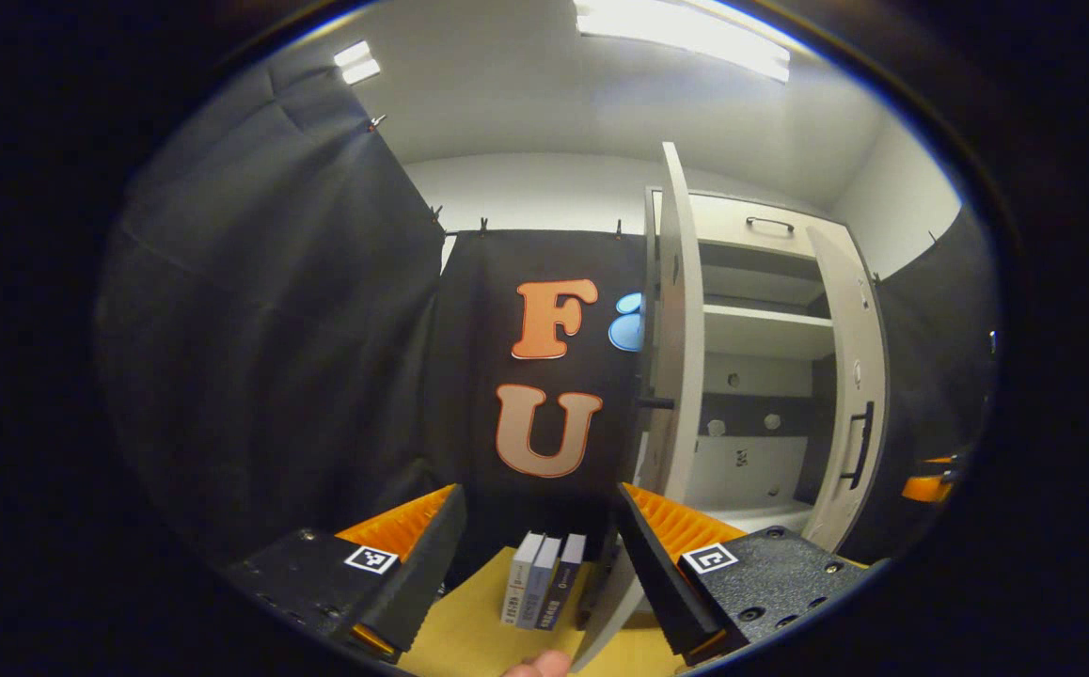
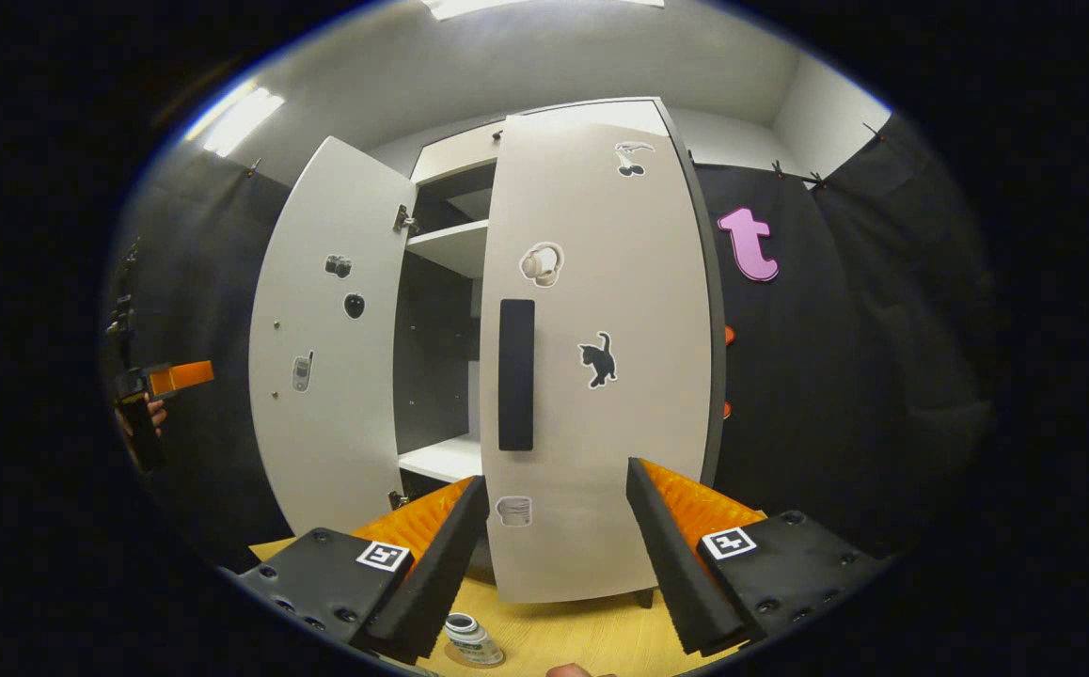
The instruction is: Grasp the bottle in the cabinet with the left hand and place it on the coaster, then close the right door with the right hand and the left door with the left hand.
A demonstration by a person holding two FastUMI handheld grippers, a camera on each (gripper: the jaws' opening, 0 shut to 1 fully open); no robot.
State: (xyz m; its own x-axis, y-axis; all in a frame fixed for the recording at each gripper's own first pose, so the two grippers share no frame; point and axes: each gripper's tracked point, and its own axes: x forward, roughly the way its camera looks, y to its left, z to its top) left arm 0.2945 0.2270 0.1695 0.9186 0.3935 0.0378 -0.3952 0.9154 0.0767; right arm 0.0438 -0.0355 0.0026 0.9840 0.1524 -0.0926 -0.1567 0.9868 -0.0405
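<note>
In the left gripper view, the left gripper (image 1: 540, 564) stands with its jaws wide apart and nothing between them. Low between the jaws, a small row of books (image 1: 543, 590) stands upright on the yellow table (image 1: 469, 639). Just beyond the right jaw the left door (image 1: 679, 338) of the cabinet (image 1: 761, 329) is seen almost edge-on, standing open, and its lower edge comes down close beside that jaw. Further to the right of the jaws the cabinet shows its white shelves, and beyond them the right door (image 1: 850, 395) with a dark handle is partly open. At the far right edge of this view a small orange part of the right gripper (image 1: 925, 484) is visible.

In the right gripper view, the right gripper (image 2: 554, 555) also has its jaws wide, holding nothing. Straight ahead, above the gap of the jaws, is the right door (image 2: 601, 357), nearly closed, with a dark vertical handle (image 2: 516, 374) and some small stickers. To the left of it a dark gap remains into the cabinet (image 2: 441, 310), and further left the left door (image 2: 328, 348) stands open. Low, just beside the left jaw, the bottle (image 2: 469, 639) sits on the coaster (image 2: 469, 658) on the table (image 2: 582, 639); I see its top and part of its body only. Far left of the jaws, the left gripper (image 2: 168, 379) is held by a hand (image 2: 151, 414), well apart from the doors.
</note>
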